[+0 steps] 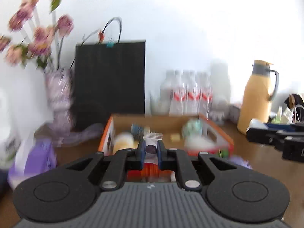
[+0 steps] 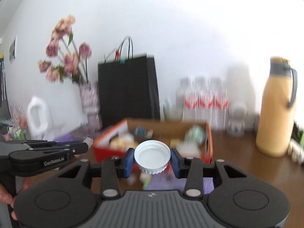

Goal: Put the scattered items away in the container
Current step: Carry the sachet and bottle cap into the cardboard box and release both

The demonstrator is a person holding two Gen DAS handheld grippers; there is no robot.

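Note:
An orange-sided cardboard box [image 1: 161, 122] [image 2: 167, 126] stands on the brown table and holds several blurred items, among them a white snack packet [image 1: 152, 135] and a green-and-white round thing [image 1: 192, 128]. My left gripper [image 1: 151, 149] hovers at the box's near edge. Its blue-padded fingers [image 1: 141, 152] stand slightly apart with nothing pressed between them; the packet shows through the gap. My right gripper [image 2: 152, 158] is shut on a white screw lid [image 2: 152, 154], held open side up, just in front of the box. Each gripper shows in the other's view, the left [image 2: 83, 147] and the right [image 1: 252, 131].
Behind the box stand a black paper bag [image 1: 110, 79], a vase of pink flowers [image 1: 58, 91], several water bottles [image 1: 190, 96] and a yellow thermos jug [image 1: 256, 98]. A purple pack [image 1: 39, 155] lies at the left, with a white jug [image 2: 37, 114] further back.

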